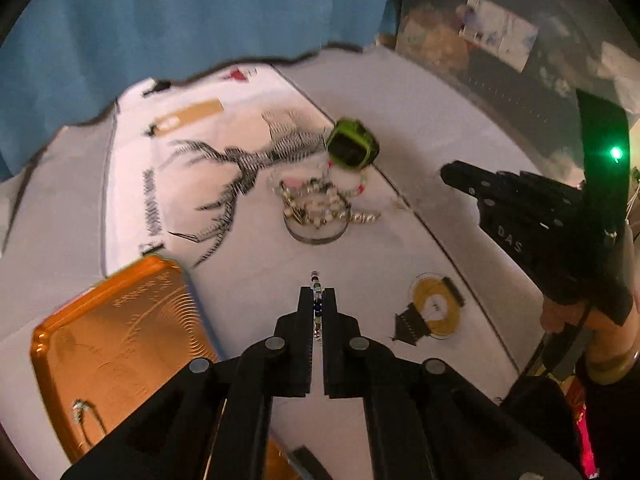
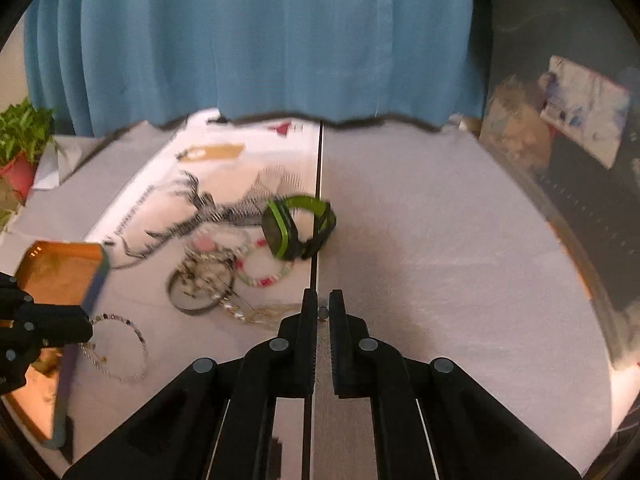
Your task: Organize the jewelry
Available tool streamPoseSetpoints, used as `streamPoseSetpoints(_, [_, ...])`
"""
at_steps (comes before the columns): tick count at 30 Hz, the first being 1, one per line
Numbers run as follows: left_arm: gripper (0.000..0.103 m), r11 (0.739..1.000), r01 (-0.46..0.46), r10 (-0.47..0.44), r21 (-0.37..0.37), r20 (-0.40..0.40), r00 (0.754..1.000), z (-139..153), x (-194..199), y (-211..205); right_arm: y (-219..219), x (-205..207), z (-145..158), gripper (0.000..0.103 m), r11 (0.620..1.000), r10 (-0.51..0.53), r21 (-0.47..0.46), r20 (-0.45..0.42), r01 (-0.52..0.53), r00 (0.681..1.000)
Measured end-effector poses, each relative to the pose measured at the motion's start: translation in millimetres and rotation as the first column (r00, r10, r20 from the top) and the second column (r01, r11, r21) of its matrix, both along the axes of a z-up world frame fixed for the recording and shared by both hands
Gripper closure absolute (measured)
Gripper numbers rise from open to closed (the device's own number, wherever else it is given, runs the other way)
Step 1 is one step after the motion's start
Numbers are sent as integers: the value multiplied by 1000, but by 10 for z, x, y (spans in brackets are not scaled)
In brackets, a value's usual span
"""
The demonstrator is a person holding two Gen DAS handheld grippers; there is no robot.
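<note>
Left gripper [image 1: 318, 294] clenched on beaded bracelet [image 1: 317, 308], lower centre, likely bound for orange tin [image 1: 116, 344], lower left. Right gripper [image 2: 322, 300] clenched on small bead [image 2: 322, 312].

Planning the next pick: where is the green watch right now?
In both wrist views the green watch sits on the white cloth at the far side of the jewelry pile, beside the dark seam and near the skeleton print.
</note>
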State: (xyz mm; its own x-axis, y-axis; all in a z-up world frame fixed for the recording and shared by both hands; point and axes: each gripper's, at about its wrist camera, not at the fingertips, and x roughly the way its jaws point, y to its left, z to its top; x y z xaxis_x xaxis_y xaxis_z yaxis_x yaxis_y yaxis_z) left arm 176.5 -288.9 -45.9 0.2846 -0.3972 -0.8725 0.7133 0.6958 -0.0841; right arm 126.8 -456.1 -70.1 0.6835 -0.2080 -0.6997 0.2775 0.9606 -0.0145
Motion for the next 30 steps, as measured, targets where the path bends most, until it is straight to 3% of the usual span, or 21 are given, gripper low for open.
streamPoseSetpoints(6, [102,997,-64,66,-33,78,995,345,-220,228,191,-367,341,97,1000,12,-7,48,-12,999])
streamPoseSetpoints(12, [102,990,-122,128,-65,107,986,571,-504,542,538,-727,591,97,999,50,-17,66,-49,997])
streamPoseSetpoints(30, [102,965,-227,249,-131,184,951,969,-1502,1570,1775,-1675,953,97,974,223,-49,81,-220,971])
